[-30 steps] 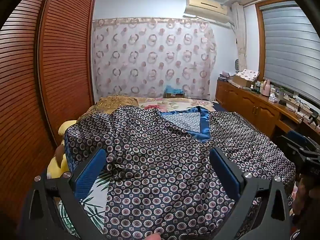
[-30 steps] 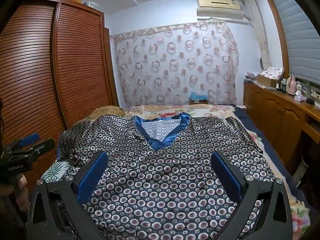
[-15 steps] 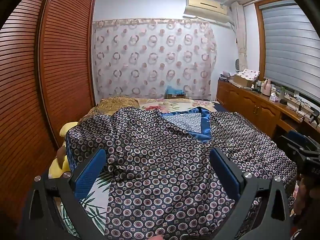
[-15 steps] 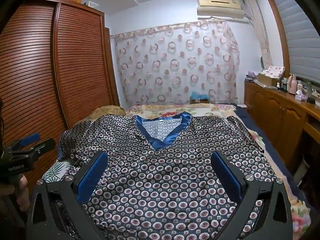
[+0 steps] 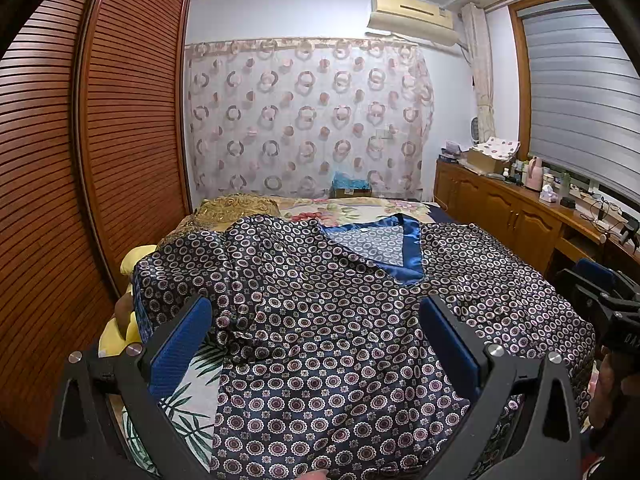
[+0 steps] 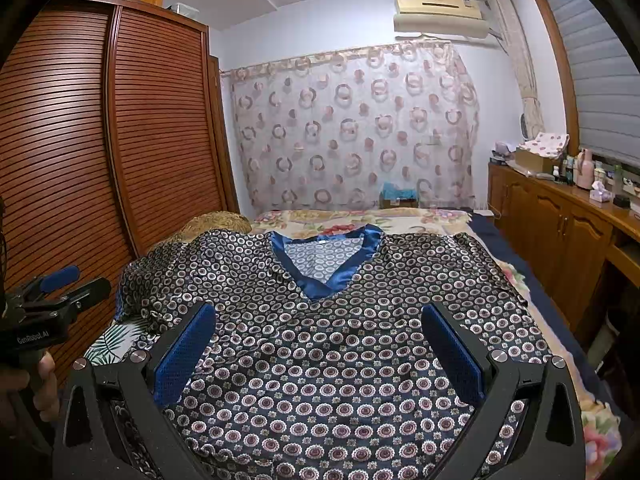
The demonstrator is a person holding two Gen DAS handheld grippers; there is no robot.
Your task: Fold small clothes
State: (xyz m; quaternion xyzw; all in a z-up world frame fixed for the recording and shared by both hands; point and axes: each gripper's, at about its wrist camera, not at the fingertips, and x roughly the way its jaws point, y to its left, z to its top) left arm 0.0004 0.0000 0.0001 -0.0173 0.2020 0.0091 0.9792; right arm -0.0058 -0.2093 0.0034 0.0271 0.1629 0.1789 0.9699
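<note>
We hold left gripper [image 5: 316,340] and right gripper [image 6: 319,344] spread wide, empty, above dark circle-patterned satin V-neck shirt [image 6: 328,344]; blue collar [image 6: 320,280] at 12 o'clock.

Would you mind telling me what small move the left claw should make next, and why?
Probably lower the left claw onto the rumpled left sleeve and pinch its edge. The shirt lies face up on the bed, still unfolded, both claws are open and empty, and that sleeve is bunched while the right side lies flatter.
</note>
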